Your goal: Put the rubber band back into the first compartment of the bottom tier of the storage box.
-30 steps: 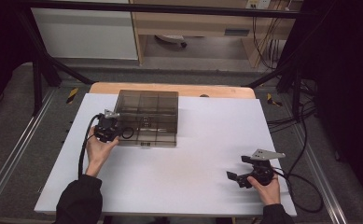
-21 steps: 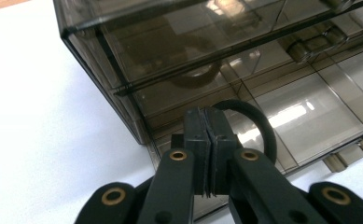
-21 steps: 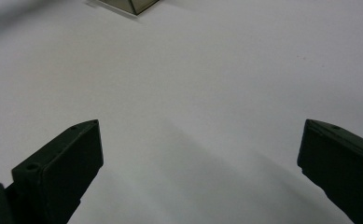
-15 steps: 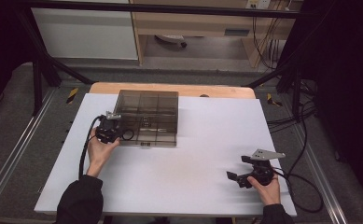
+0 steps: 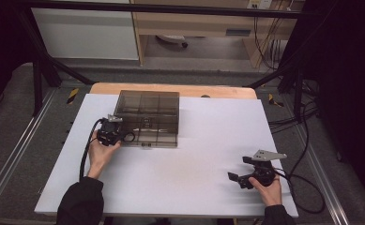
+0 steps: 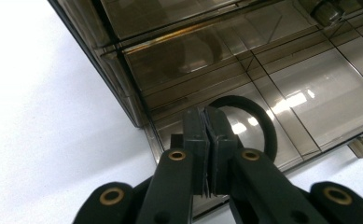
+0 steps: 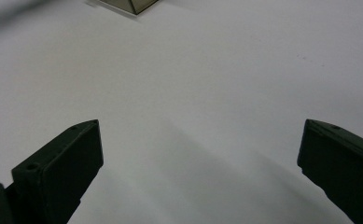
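On the white table (image 5: pixel 180 173), toward its far edge and left of the middle, lies a smoky transparent compartment box (image 5: pixel 147 117) with its lid closed. At the box's front left corner the left gripper (image 5: pixel 124 136) has its jaws pressed together on a black ring (image 6: pixel 258 121) (a thin loop, lying against the box lid), which is pinched between the pads. Near the table's front right corner, well apart from the box, the right gripper (image 5: pixel 239 169) rests with its jaws spread wide over bare table.
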### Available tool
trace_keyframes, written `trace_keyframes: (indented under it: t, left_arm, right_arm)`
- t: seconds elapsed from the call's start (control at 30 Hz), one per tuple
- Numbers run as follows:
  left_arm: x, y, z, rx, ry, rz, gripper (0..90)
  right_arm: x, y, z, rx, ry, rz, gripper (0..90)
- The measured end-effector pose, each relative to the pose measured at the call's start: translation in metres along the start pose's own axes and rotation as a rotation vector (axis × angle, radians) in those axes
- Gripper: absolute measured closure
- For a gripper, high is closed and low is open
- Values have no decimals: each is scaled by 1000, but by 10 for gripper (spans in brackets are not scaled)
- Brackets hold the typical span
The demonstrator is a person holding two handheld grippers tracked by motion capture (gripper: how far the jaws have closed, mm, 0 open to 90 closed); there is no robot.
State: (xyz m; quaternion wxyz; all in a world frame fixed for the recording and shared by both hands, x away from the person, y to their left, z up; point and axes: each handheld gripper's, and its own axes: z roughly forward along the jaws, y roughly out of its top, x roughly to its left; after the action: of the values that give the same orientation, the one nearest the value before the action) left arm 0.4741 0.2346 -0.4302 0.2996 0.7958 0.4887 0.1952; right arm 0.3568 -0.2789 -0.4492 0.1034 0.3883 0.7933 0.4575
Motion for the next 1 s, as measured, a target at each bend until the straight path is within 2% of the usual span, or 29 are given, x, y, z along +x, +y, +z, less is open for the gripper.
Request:
trace_keyframes:
  t: [0.17, 0.5, 1.0]
  left_arm:
    - [0, 0, 0, 1, -3, 4, 863]
    - [-1, 2, -8, -32, -7, 2, 800]
    - [-6, 3, -30, -86, -37, 19, 580]
  right_arm:
    - [0, 0, 0, -2, -1, -2, 8]
    - [0, 0, 0, -3, -1, -1, 8]
    - [0, 0, 0, -2, -2, -1, 8]
